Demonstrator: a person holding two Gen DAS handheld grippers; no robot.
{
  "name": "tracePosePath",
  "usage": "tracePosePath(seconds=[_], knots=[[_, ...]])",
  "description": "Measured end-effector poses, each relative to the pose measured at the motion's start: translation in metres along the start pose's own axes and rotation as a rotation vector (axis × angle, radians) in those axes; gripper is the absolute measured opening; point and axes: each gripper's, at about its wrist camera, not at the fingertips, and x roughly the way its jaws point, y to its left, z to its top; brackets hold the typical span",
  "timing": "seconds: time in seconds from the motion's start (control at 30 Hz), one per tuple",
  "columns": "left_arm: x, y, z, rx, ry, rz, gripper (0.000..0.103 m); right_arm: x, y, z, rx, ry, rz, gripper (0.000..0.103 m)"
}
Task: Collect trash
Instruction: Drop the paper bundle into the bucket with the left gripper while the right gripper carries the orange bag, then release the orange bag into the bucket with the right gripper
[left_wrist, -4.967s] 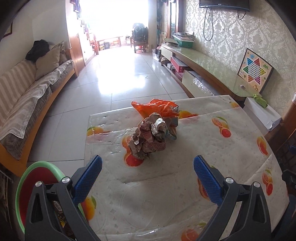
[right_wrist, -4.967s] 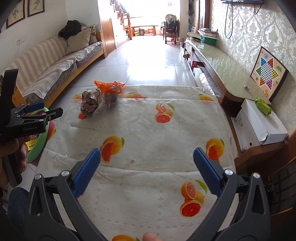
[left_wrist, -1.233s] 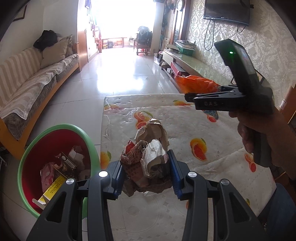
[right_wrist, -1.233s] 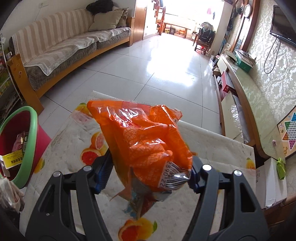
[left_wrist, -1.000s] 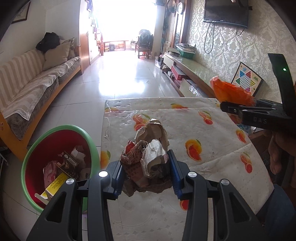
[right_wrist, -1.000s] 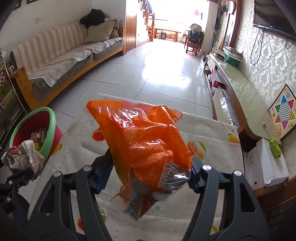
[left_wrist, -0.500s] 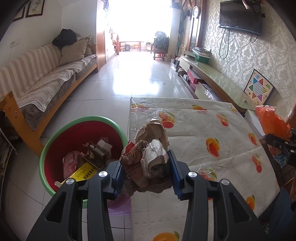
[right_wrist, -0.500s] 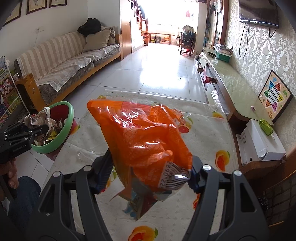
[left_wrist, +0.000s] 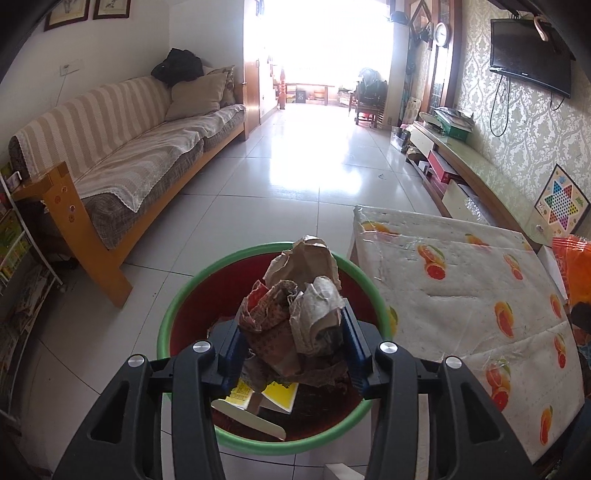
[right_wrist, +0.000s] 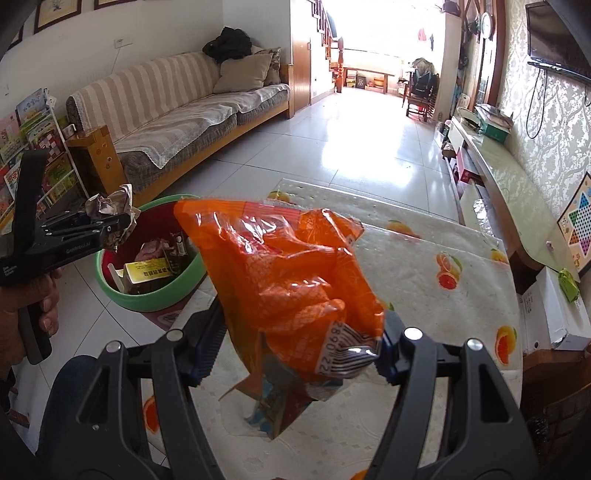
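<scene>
My left gripper (left_wrist: 291, 347) hangs over the green-rimmed red bin (left_wrist: 177, 314) with a crumpled brown paper wad (left_wrist: 295, 314) between its blue pads. Its jaws are opening, and the wad still sits between them, touching both. The right wrist view shows the same gripper (right_wrist: 107, 221) and wad (right_wrist: 110, 206) above the bin (right_wrist: 162, 295), which holds several scraps and a yellow-labelled box. My right gripper (right_wrist: 299, 350) is shut on a crinkled orange plastic bag (right_wrist: 288, 273), held above the fruit-print tablecloth (right_wrist: 443, 295). The bag's edge (left_wrist: 576, 266) shows at the far right of the left wrist view.
The bin stands on the tiled floor against the table's left edge (left_wrist: 369, 295). A striped sofa (left_wrist: 129, 155) runs along the left wall, with a bookshelf (left_wrist: 14, 258) nearer. A long low cabinet (left_wrist: 480, 173) and a white box (right_wrist: 554, 314) line the right side.
My left gripper has swung left from above the table to above the bin, carrying the wad, and its pads stand slightly wider. The right gripper has drawn back with the orange bag.
</scene>
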Motion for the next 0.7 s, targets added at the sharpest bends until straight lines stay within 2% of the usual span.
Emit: tracePosePath(seconds=[0.13,0.17,0.23,0.3,0.4,0.7], knots=[[0.014,0.018,0.003,-0.024,0.019,0.000,0.055,0.009,0.022,0.018,-0.020,-0.015,0.021,0.065],[0.015,0.022,0.003,-0.030,0.020,-0.002,0.063,0.011,0.027,0.022,-0.022,-0.017,0.027,0.065],[0.012,0.027,0.001,-0.034,0.011,0.000,0.071,0.015,0.037,0.029,-0.032,-0.025,0.035,0.065],[0.008,0.032,-0.001,-0.036,-0.002,0.011,0.083,0.021,0.049,0.037,-0.043,-0.026,0.047,0.065],[0.000,0.041,-0.007,-0.047,-0.009,0.021,0.092,0.032,0.061,0.046,-0.055,-0.023,0.071,0.065],[-0.032,0.073,-0.033,-0.103,-0.031,0.051,0.095,0.065,0.104,0.063,-0.118,-0.007,0.133,0.065]])
